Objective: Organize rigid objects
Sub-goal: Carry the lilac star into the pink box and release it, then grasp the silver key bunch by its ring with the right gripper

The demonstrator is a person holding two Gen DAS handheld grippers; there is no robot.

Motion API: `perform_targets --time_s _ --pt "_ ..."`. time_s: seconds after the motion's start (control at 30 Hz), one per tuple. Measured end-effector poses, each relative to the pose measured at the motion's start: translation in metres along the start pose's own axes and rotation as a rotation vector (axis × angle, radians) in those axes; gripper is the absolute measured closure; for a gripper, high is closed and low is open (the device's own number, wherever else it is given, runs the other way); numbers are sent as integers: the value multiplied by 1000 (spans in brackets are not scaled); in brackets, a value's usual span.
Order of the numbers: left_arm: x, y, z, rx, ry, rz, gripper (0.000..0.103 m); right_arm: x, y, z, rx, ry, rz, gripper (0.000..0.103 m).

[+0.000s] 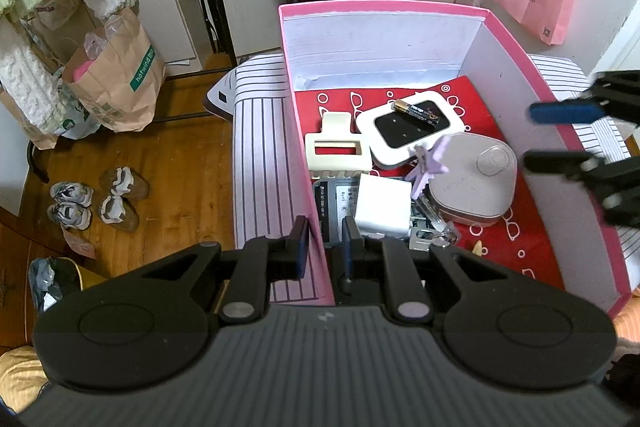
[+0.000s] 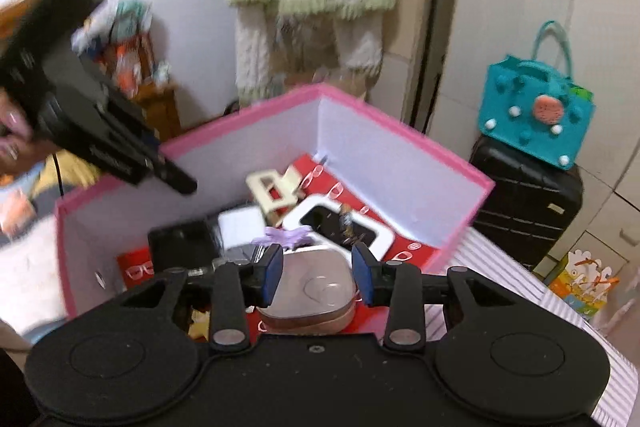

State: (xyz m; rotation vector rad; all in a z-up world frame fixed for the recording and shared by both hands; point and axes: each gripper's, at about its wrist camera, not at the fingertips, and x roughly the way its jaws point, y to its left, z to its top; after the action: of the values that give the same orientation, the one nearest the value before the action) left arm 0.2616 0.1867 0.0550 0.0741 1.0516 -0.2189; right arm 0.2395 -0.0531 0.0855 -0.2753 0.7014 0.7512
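While the left tool pinches the near wall of the pink cardboard box with white lining, its fingers closed narrowly on that thin panel, the right tool hangs over the box with its blue-padded fingers part open and nothing between them. Directly below it lies a rounded silver-pink case. At twelve o'clock from that case sits a white-framed black device with a black battery on top (cream hair claw at ten o'clock).
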Motion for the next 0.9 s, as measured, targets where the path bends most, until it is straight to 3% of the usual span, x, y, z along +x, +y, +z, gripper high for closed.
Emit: perform_targets --time_s 0.23,0.33,0.43,0.7,0.9 --pt "0 0 0 -2 -4 1 88 -47 -33 -24 152 -94 -44 55" --pt "0 0 0 -4 -5 -1 88 -57 -53 -41 237 -130 -27 51" --pt "-1 1 0 -8 -7 -2 88 -59 -69 -59 280 -137 -76 49" --pt "-1 -1 1 10 4 7 88 -35 -107 -96 362 3 -158 50" --pt "0 -2 1 11 7 7 88 -7 -111 -117 302 118 -174 50"
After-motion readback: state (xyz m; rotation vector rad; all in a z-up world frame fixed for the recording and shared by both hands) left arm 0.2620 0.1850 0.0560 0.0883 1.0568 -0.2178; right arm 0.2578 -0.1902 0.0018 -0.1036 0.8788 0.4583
